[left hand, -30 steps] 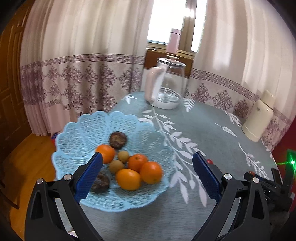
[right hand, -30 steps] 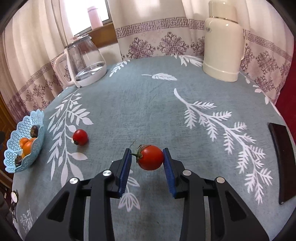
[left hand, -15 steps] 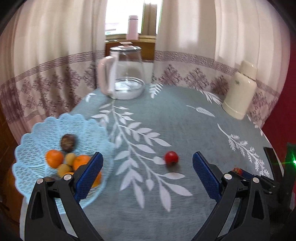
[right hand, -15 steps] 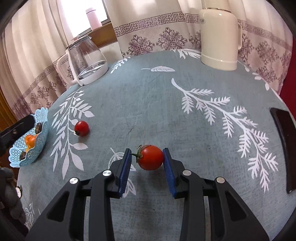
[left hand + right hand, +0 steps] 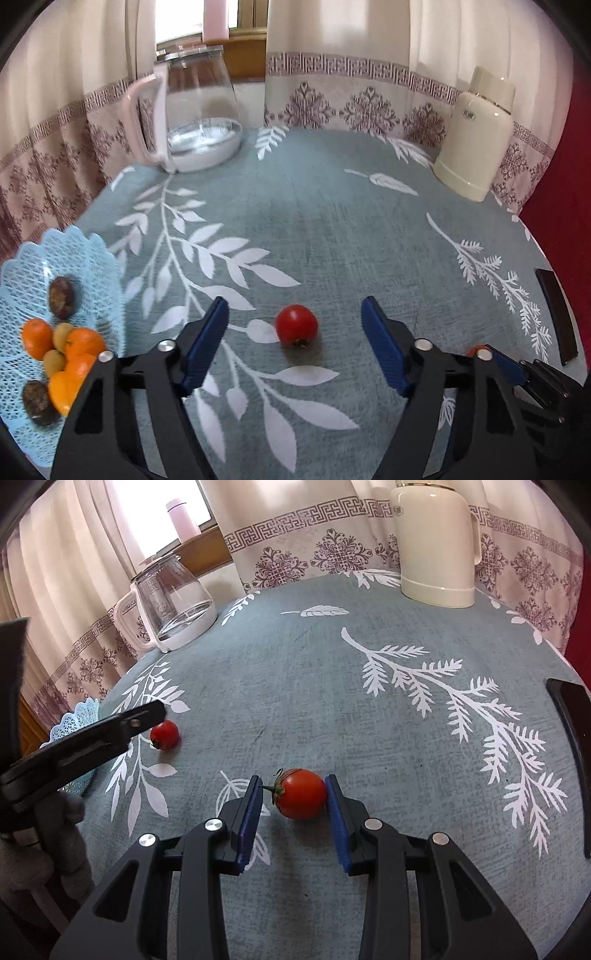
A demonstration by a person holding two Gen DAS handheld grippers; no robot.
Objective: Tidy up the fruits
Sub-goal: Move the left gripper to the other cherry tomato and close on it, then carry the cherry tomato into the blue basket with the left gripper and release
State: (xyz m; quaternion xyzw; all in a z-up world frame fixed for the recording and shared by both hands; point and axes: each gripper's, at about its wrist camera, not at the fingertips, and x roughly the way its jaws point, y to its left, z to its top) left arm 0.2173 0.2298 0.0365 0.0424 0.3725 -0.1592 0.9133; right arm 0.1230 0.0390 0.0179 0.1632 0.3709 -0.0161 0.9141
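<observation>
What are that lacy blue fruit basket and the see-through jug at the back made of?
The blue basket looks like molded plastic: a thin, pale openwork lattice with a scalloped rim, matte. The jug seems to be clear glass, or possibly hard plastic, glossy and reflective, with an opaque pale handle and base that look like plastic.

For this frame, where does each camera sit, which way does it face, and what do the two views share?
Left wrist: on the left gripper, looking along open fingers at a loose tomato; basket at left.
Right wrist: on the right gripper, its pads around a stemmed tomato; left gripper and gloved hand at left.
Shared: loose tomato, kettle, flask.
</observation>
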